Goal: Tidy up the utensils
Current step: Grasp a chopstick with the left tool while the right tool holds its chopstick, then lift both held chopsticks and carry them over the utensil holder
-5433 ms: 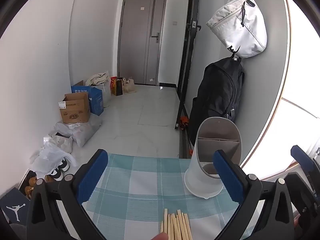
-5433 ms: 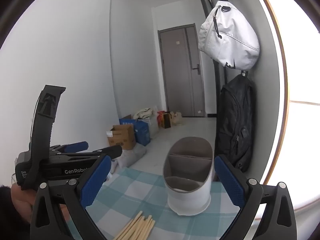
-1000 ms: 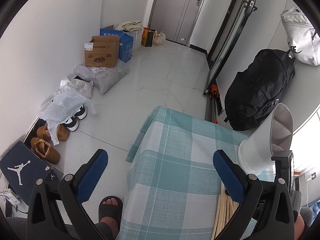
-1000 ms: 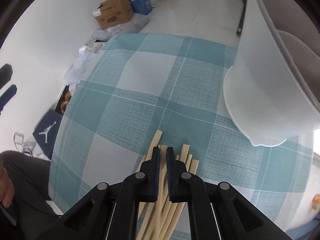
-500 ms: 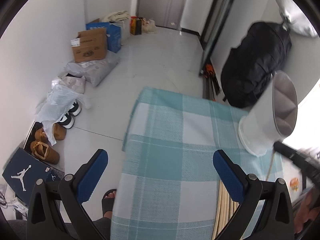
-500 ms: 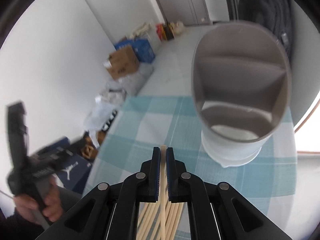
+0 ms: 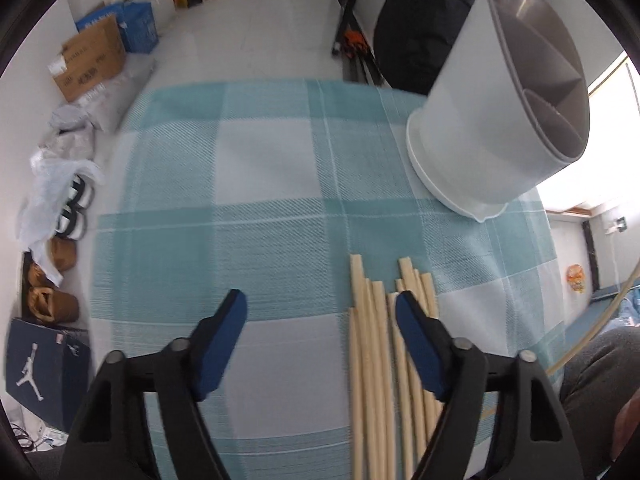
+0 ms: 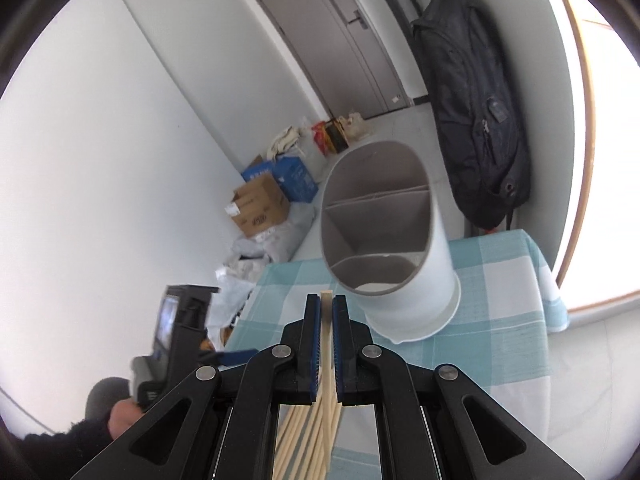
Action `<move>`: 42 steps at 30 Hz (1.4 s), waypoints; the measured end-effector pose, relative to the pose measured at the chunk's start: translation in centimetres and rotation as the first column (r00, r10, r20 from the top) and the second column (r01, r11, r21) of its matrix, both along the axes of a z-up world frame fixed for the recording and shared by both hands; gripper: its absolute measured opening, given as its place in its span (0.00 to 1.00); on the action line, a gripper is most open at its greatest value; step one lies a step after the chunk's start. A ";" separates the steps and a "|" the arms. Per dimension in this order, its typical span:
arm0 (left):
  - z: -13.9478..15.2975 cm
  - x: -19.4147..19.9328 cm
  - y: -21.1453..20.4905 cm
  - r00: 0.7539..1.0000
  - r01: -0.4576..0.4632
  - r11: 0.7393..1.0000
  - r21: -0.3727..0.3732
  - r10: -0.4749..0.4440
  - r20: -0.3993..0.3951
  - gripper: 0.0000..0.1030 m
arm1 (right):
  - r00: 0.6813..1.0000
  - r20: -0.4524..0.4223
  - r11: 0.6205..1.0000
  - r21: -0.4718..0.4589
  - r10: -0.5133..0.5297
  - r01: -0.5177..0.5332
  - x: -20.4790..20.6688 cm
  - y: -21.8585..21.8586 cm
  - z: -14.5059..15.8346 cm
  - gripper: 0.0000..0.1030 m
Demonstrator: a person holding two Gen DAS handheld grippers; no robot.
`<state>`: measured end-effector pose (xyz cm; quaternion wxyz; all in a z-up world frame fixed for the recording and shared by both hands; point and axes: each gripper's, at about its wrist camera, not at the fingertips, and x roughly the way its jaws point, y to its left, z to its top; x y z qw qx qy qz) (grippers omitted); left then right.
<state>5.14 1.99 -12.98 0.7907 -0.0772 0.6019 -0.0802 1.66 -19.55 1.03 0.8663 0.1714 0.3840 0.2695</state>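
A white utensil holder (image 7: 496,96) with grey divided compartments stands at the far right of the teal checked tablecloth (image 7: 260,168); it also shows in the right wrist view (image 8: 384,248). Several pale wooden chopsticks (image 7: 380,360) lie in a bundle in front of it. My left gripper (image 7: 320,304) is open, low over the cloth, with its right finger over the bundle. My right gripper (image 8: 327,300) is shut on one chopstick (image 8: 326,344) and holds it lifted, its tip pointing at the holder's near compartment. The other chopsticks (image 8: 304,436) lie below it.
A black backpack (image 8: 476,120) hangs against the wall behind the table. Cardboard and blue boxes (image 7: 96,52), plastic bags and shoes (image 7: 60,216) lie on the floor to the left. The person's knee (image 7: 600,380) is at the table's right front.
My right gripper has lifted one chopstick off the bundle and raised it toward the holder. My left gripper has come down over the cloth and narrowed, now at the bundle's left side.
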 end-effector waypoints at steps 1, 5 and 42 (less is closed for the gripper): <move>-0.3 0.3 0.1 1.000 -0.009 1.000 -0.014 0.008 -0.022 0.49 | 1.000 0.005 1.000 0.009 -0.007 0.007 0.0 -0.5 0.0 0.05; 0.1 0.9 0.2 0.999 -0.026 0.999 -0.024 0.025 -0.037 0.47 | 1.000 -0.006 0.999 0.027 -0.017 0.017 -0.2 -2.0 -0.4 0.05; 11.7 -2.4 1.2 0.948 -0.119 0.989 -0.085 0.139 0.286 0.02 | 0.993 0.117 1.000 0.016 -0.025 0.023 -2.6 -1.6 1.1 0.05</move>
